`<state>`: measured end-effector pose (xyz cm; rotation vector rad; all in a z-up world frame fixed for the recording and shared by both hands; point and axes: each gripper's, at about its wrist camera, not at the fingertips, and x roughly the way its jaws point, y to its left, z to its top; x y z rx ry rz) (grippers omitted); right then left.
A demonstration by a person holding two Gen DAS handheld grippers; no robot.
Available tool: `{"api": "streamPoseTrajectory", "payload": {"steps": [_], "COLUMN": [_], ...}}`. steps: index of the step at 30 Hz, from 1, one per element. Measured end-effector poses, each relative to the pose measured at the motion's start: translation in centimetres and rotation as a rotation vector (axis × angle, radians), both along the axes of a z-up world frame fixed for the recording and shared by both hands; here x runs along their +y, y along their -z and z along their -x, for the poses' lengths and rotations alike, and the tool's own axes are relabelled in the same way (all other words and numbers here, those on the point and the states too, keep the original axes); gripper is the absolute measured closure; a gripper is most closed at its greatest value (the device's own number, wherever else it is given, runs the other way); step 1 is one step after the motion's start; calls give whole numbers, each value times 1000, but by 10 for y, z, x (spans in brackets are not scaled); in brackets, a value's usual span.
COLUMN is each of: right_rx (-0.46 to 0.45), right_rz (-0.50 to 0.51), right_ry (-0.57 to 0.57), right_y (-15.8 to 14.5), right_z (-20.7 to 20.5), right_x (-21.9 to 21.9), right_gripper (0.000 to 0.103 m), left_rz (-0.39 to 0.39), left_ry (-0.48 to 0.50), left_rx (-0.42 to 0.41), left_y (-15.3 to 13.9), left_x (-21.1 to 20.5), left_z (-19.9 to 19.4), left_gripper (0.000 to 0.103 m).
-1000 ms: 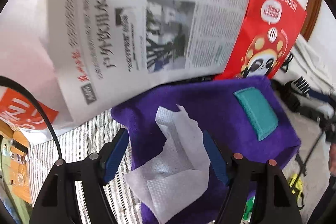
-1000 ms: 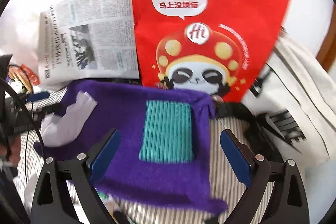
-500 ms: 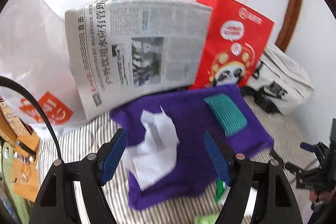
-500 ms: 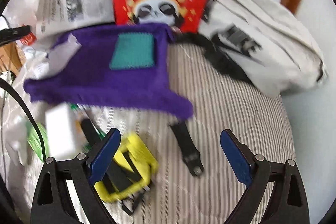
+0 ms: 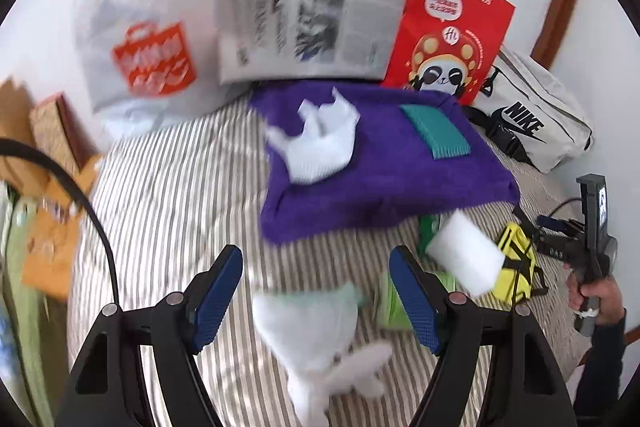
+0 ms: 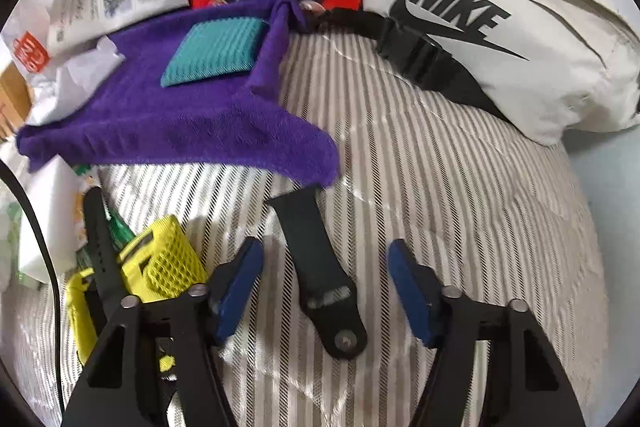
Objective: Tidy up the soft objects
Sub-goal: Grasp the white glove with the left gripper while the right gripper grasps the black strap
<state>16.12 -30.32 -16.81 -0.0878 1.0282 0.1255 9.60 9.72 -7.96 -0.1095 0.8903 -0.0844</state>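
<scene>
A purple towel (image 5: 380,183) lies on the striped bed with a teal ribbed cloth (image 5: 436,131) and a crumpled white tissue (image 5: 320,143) on it. My left gripper (image 5: 316,301) is open above a blurred white crumpled piece (image 5: 312,331) that lies between its fingers, untouched. In the right wrist view the towel (image 6: 180,123) and teal cloth (image 6: 216,51) lie further back. My right gripper (image 6: 326,291) points down over a black strap (image 6: 320,267). Its jaws are closing with the strap between them, and the pads stand clear of it.
A newspaper (image 5: 308,15), a red panda bag (image 5: 448,27), a white plastic bag (image 5: 136,39) and a Nike bag (image 6: 500,27) line the back. A white sponge block (image 5: 464,255), green packets (image 5: 392,303), a yellow mesh item (image 6: 164,259) and another black strap (image 6: 100,239) lie nearby.
Both grippers drew back from the towel towards the near part of the bed. The right one sank over the black strap and its jaws narrowed. The white crumpled piece came between the left fingers.
</scene>
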Motion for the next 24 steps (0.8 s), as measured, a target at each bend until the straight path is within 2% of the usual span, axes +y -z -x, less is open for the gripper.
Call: {"api": "streamPoseTrajectory", "payload": {"steps": [1, 3, 6, 9, 17, 20, 24], "right_rx": [-4, 1, 37, 21, 43, 60, 50], "right_rz": [-14, -4, -11, 12, -4, -14, 20], "right_ry": [-1, 10, -12, -33, -33, -36, -18], "right_y": [-1, -4, -6, -5, -7, -11, -9], "right_z": [0, 3, 11, 19, 16, 22, 27], "right_x": [-1, -1, 2, 8, 5, 3, 8], "right_gripper": [56, 81, 82, 82, 82, 82, 82], "left_rz": [12, 26, 41, 63, 87, 71, 135], "left_ry": [-15, -36, -51, -22, -13, -19, 30], "left_rx": [2, 3, -5, -11, 20, 18, 8], "left_y": [3, 8, 11, 16, 32, 34, 41], "left_x": [3, 6, 8, 5, -7, -7, -9], "left_z": [7, 20, 35, 46, 54, 57, 54], "left_gripper": [29, 29, 29, 29, 29, 29, 23]}}
